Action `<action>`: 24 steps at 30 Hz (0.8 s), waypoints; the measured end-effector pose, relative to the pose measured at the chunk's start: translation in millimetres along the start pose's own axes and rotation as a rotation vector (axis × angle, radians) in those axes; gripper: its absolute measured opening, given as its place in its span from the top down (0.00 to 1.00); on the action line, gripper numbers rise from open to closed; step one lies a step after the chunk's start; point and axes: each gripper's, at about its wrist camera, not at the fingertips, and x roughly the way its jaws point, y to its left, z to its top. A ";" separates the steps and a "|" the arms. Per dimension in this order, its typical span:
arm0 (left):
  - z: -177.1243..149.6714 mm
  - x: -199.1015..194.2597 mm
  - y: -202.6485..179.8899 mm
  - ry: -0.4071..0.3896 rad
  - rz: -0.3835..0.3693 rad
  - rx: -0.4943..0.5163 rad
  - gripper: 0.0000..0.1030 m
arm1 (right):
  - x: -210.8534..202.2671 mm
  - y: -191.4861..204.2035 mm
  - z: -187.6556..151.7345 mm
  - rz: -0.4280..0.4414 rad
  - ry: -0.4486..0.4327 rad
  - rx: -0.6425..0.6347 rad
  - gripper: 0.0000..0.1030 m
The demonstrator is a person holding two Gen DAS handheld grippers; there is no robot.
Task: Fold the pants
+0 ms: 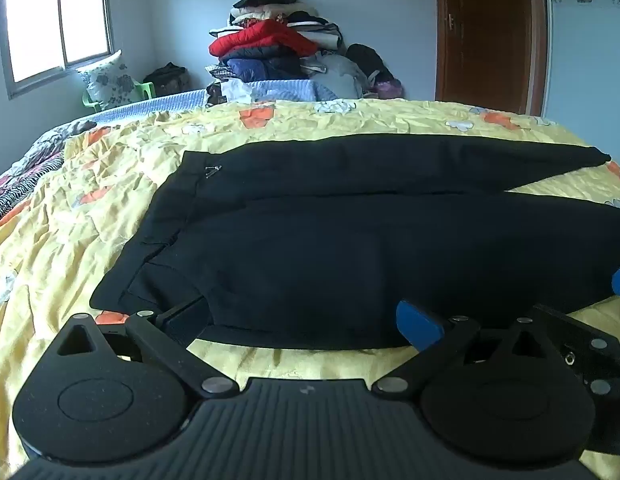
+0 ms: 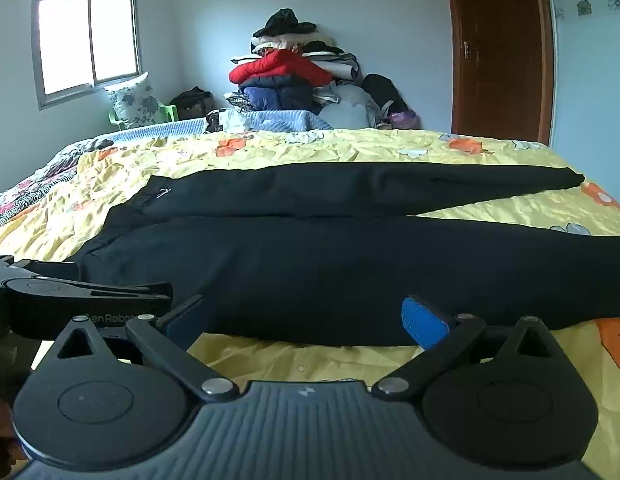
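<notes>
Hovering just above the near edge of the garment, the left gripper (image 1: 305, 320) has its jaws spread wide with nothing clamped between them; its blue-padded right finger (image 1: 418, 330) sits over the hem of the cloth, while the left finger is dark against the fabric and hard to make out. The right gripper (image 2: 310, 322) stands just as wide apart and empty, its blue pad (image 2: 424, 326) likewise at the cloth's near edge. Both point down at a slant toward the bed. In the left wrist view the right gripper's body shows at the right edge, and in the right wrist view the left gripper's black frame shows at the left edge, so the two are close side by side.

Beyond the fingers lie the black long-legged fabric pants (image 1: 350, 248), spread flat on the yellow floral quilted bedspread (image 1: 69, 240). Their waistband lies to the left and the two legs run to the right, the far leg tapering to a cuff near the bed's right edge, with a gap of yellow between the legs there.

Farther back, a tall pile of folded clothes with a red padded jacket (image 1: 269, 40) leans against the pale wall, with a bright sliding window (image 1: 55, 26) to the left and a brown wooden door (image 1: 486, 32) to the right.
</notes>
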 end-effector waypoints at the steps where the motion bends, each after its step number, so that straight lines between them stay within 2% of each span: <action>1: -0.9 -1.8 0.4 -0.005 -0.001 0.001 0.01 | 0.2 -0.2 0.0 -0.003 -0.005 -0.002 0.00; 2: -3.4 3.9 -4.2 0.024 -0.003 0.008 0.01 | 1.2 0.2 0.2 -0.002 0.010 -0.006 0.00; 5: -0.4 10.1 1.8 0.046 -0.019 -0.005 0.01 | 0.6 0.2 -0.2 0.000 0.002 -0.004 0.00; 10: -2.0 8.0 -5.6 0.032 -0.019 -0.001 0.01 | 7.6 -5.4 1.5 0.008 0.015 0.012 0.00; 16: -0.6 4.1 -0.9 0.020 -0.055 -0.019 0.01 | 3.5 0.3 -2.0 0.008 0.013 0.006 0.00; 24: 0.6 3.5 -1.5 0.018 -0.045 -0.020 0.01 | 3.9 2.3 -2.5 0.013 0.012 0.008 0.00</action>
